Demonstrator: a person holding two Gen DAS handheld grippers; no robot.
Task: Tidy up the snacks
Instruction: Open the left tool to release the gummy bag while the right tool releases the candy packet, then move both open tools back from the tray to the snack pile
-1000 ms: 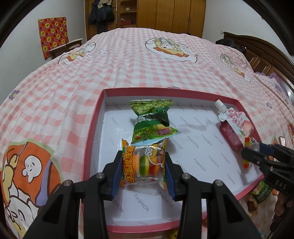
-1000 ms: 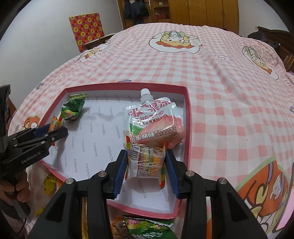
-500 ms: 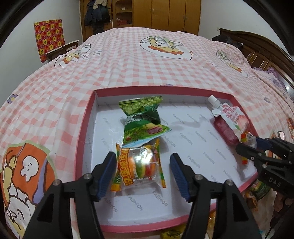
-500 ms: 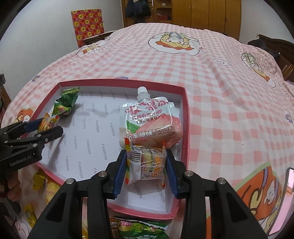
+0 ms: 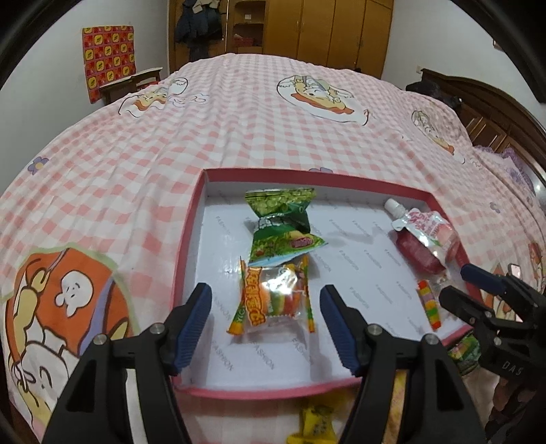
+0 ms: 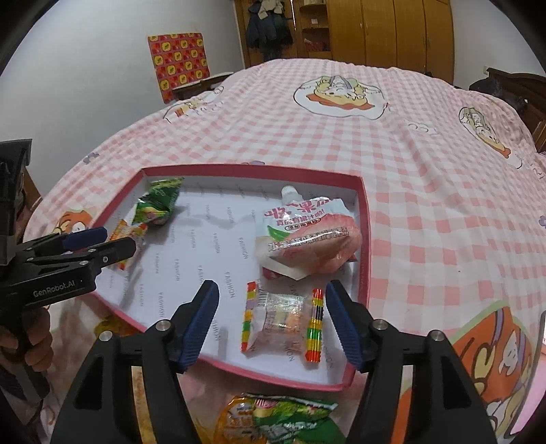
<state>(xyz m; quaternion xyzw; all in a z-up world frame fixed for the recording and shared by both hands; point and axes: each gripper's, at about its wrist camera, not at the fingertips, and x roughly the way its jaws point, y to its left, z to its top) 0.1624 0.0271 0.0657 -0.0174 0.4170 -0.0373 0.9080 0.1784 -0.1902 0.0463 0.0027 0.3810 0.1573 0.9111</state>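
Left wrist view: left gripper (image 5: 266, 319) released, orange gummy packet (image 5: 273, 297) inside pink-rimmed white box (image 5: 186, 259). Right gripper (image 6: 271, 319) released, striped candy packet (image 6: 281, 319) inside box. Green-orange packets (image 6: 276, 423) outside box remain.

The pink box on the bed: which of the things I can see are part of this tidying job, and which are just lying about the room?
Part of the job:
- pink box
- green snack bag
- orange gummy packet
- peach drink pouch
- clear candy packet
- loose snacks in front of the box
- left gripper, right gripper, both open

Just lying about:
- checked bedspread
- wardrobe
- red-and-yellow wall cloth
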